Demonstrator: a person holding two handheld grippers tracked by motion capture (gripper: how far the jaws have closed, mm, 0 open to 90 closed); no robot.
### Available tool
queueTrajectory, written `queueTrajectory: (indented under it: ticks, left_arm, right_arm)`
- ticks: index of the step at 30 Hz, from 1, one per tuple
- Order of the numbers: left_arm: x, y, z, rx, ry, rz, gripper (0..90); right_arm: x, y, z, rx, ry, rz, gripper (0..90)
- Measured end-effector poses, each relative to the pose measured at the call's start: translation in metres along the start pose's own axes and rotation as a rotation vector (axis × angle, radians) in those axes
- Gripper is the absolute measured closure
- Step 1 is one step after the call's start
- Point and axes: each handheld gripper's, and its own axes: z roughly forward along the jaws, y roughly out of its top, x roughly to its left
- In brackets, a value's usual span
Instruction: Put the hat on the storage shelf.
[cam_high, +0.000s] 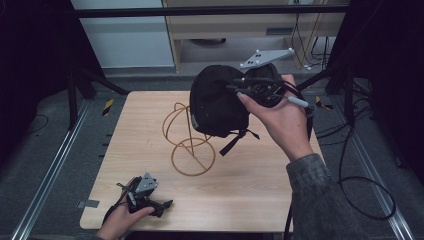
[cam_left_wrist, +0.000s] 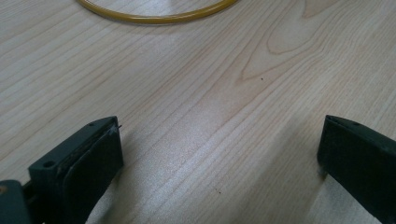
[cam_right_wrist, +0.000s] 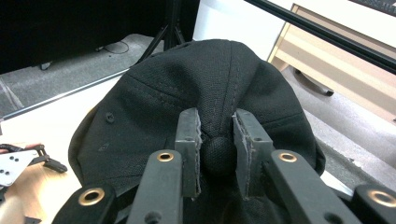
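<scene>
black cap (cam_right_wrist: 187, 93) clamped by top button in right gripper (cam_right_wrist: 217, 140) jaws.

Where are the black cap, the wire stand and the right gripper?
black cap (cam_high: 215, 102), high view, on its crown panel.
wire stand (cam_high: 193, 159), high view, on its base ring.
right gripper (cam_right_wrist: 218, 140), right gripper view, between its fingertips, shut on the cap's top button.

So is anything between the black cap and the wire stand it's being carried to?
Nothing visible. The right gripper is shut on the top button of the black cap, which hangs above and slightly beyond the wire stand. The left gripper rests open at the table's near corner, clear of the path.
</scene>
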Motion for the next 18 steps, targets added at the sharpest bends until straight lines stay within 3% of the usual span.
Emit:
queueTrajectory:
  ticks: [18]
  left_arm:
    - [0.000,0.000,0.000,0.000,-0.001,-0.001,0.0]
  right_arm:
    - [0.005,0.016,0.022,-0.007,0.008,0.000,73.6]
